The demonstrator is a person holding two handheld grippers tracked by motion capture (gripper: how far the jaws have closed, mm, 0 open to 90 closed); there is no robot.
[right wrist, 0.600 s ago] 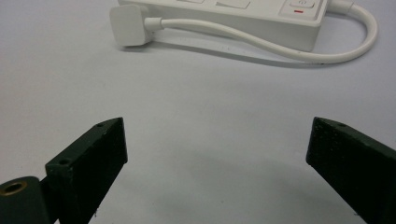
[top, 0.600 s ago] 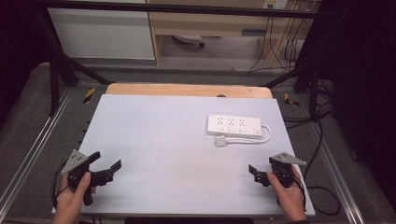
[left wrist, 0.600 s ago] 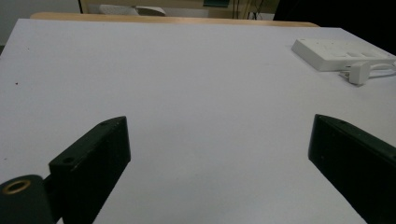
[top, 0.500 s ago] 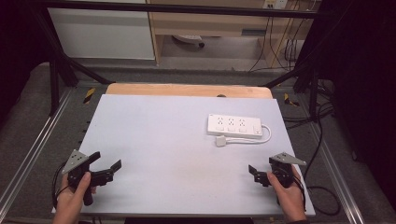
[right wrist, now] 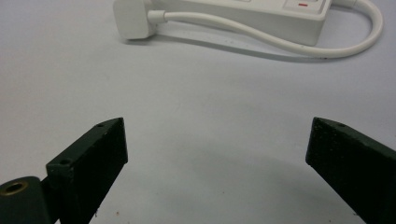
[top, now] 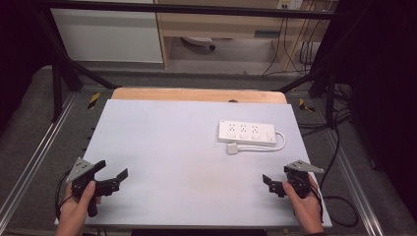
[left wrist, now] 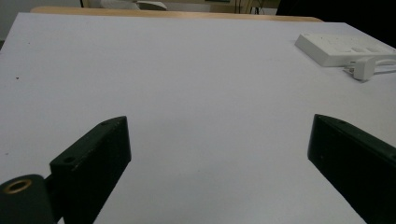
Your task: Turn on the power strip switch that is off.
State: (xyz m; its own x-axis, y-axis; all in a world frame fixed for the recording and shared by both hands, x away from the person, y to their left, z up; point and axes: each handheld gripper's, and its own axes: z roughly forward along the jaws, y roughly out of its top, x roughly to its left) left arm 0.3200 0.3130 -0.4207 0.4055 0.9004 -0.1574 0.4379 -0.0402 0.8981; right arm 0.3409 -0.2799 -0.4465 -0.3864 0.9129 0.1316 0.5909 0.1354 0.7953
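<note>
Beyond right gripper (right wrist: 217, 154), power strip (top: 246, 132), plug (right wrist: 132, 18)

A pale grey-white table (top: 187, 147) takes up the middle of the high view, with a strip of bare wood (top: 196, 95) along its far edge. A white power strip (top: 247, 132) lies flat at the upper right, its cord looping back to a white plug (top: 233, 149) resting just below it.

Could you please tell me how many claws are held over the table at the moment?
2: the left claw is open at the table's near-left corner, and the right claw is open at its near-right edge.
</note>
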